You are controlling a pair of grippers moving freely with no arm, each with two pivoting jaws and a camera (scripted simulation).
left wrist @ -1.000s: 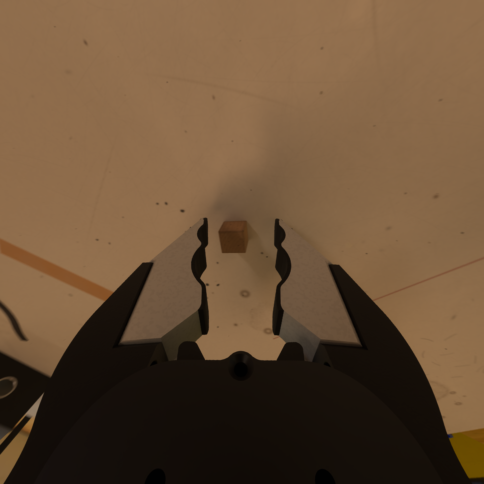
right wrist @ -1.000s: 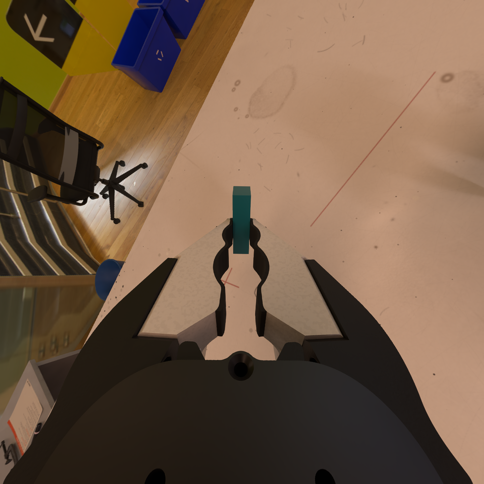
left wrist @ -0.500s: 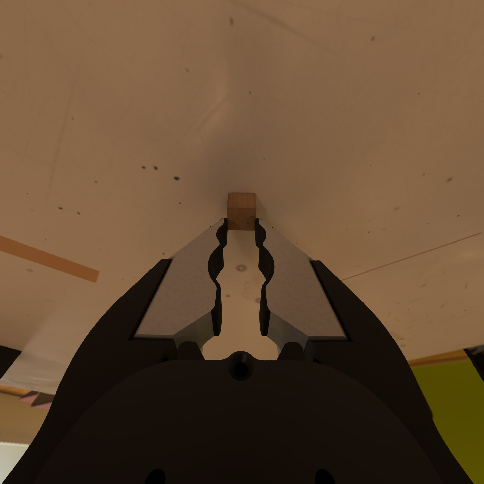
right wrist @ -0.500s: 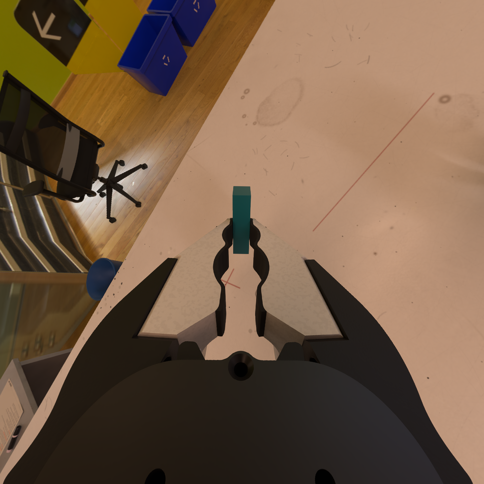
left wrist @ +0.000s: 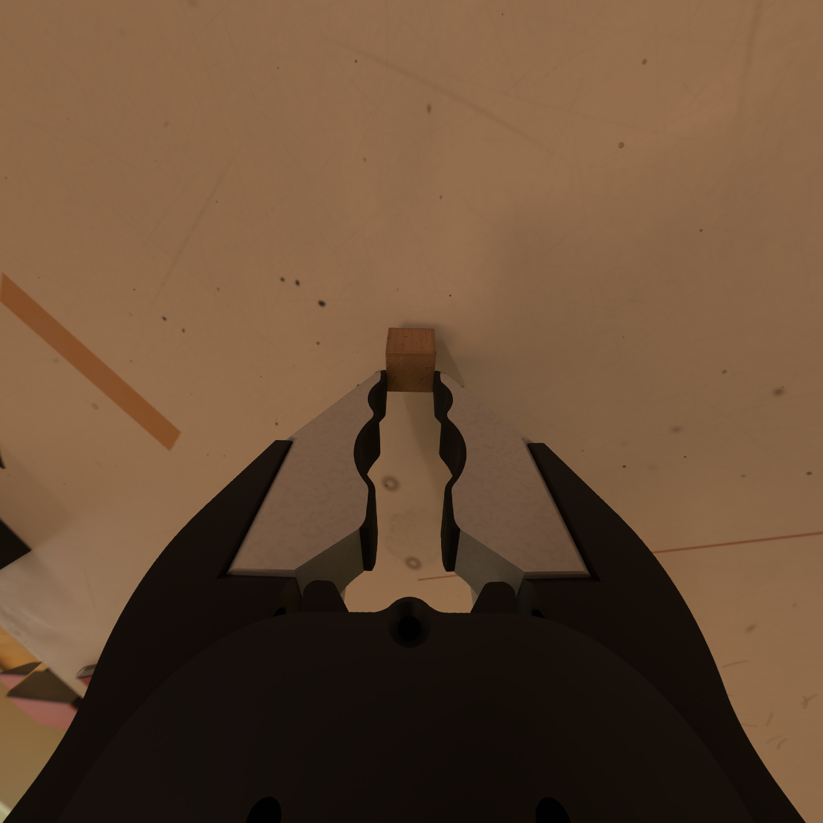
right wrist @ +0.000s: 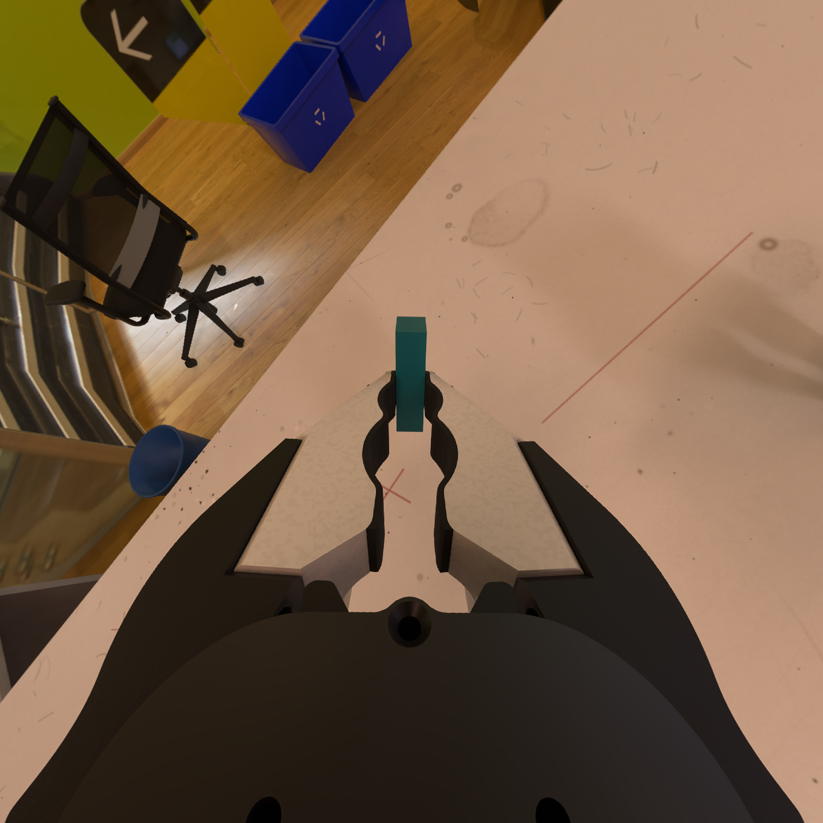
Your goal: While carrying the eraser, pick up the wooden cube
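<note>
In the left wrist view, my left gripper (left wrist: 410,382) is shut on the small wooden cube (left wrist: 410,358). The cube sits between the fingertips and sticks out past them, held above the pale table (left wrist: 579,222). In the right wrist view, my right gripper (right wrist: 410,383) is shut on the teal eraser (right wrist: 410,372). The eraser stands on edge between the fingertips, its far end poking out beyond them, held above the table (right wrist: 623,356).
An orange tape strip (left wrist: 89,360) marks the table at the left. The table edge (right wrist: 356,267) runs diagonally. Beyond it, on the wooden floor, are an office chair (right wrist: 111,240), two blue bins (right wrist: 311,102) and a blue cup (right wrist: 162,461).
My left gripper closed on the wooden cube and has lifted it off the table. My right gripper keeps its hold on the eraser and has drifted slightly over the table.
</note>
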